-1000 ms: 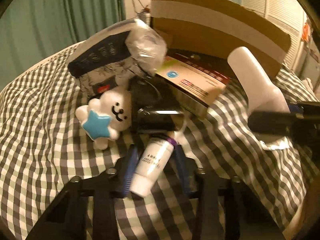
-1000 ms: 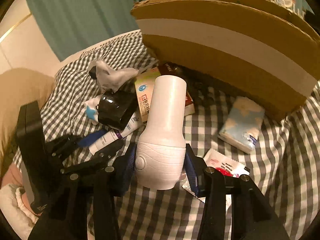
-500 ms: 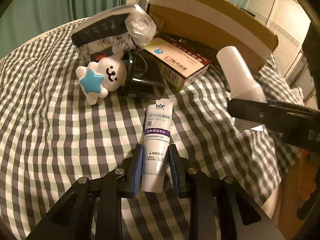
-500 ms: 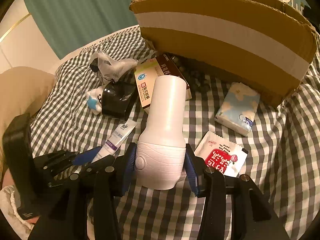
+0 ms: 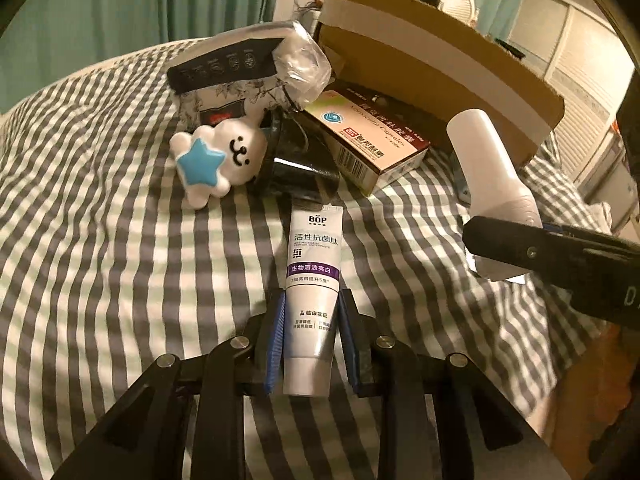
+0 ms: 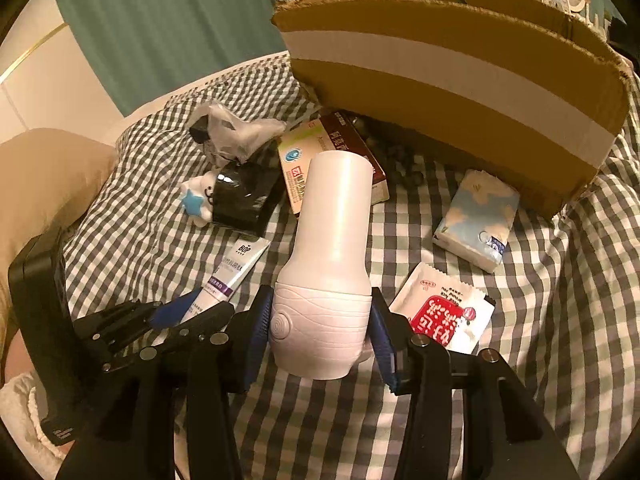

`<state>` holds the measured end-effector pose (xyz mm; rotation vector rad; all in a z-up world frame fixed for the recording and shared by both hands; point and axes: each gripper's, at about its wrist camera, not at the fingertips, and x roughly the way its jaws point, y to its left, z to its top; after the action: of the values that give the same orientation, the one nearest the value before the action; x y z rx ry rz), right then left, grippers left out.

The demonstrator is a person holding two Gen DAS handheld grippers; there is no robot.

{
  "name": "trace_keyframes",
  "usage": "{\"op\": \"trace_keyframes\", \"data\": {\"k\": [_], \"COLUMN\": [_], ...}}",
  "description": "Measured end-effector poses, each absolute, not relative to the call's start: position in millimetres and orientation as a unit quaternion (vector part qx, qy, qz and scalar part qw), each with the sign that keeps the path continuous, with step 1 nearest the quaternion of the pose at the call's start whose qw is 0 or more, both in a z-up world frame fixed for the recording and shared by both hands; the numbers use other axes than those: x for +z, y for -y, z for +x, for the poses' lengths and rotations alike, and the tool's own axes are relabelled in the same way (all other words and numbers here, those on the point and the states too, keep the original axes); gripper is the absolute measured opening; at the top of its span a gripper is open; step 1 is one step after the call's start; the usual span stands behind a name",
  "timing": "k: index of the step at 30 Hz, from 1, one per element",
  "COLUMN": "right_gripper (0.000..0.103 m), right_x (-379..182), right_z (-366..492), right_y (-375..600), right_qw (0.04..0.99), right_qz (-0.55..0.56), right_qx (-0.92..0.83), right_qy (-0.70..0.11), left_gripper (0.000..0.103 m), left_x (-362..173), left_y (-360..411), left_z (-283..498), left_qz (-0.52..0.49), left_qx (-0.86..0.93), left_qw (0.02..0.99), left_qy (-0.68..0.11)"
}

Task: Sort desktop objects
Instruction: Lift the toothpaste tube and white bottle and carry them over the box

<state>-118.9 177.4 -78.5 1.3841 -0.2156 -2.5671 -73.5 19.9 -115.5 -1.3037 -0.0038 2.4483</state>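
My left gripper (image 5: 311,320) is shut on a white toothpaste tube (image 5: 314,276) with a purple band, held above the checked cloth; it also shows in the right wrist view (image 6: 236,268). My right gripper (image 6: 318,320) is shut on a white bottle-shaped device (image 6: 330,248), seen from the side in the left wrist view (image 5: 490,172). A cardboard box (image 6: 448,64) stands behind. A white plush with a blue star (image 5: 216,160), a black cup (image 5: 296,168) and a medicine carton (image 5: 372,136) lie in a cluster.
A patterned pouch with a crumpled plastic bag (image 5: 240,76) lies behind the plush. A blue tissue pack (image 6: 476,220) and a red-and-white sachet (image 6: 442,308) lie right of the white device. Green curtains (image 6: 172,20) hang behind.
The left gripper has lifted the toothpaste tube and drawn it back from the black cup. The right gripper has risen and pulled back with the white device.
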Motion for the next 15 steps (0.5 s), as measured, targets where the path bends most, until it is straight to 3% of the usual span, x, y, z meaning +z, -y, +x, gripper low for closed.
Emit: {"op": "trace_keyframes", "data": {"k": [15], "right_gripper": [0.046], "right_x": [-55.0], "right_z": [-75.9], "right_y": [-176.8], "right_qw": [0.12], "right_qz": [0.451], "right_qx": [-0.881], "right_qy": [0.079], "left_gripper": [0.026], "left_x": [-50.9], "left_y": [23.4], "left_z": [-42.0], "left_qz": [-0.414], "left_qx": [0.893], "left_qw": [0.169], "left_qy": [0.059]}}
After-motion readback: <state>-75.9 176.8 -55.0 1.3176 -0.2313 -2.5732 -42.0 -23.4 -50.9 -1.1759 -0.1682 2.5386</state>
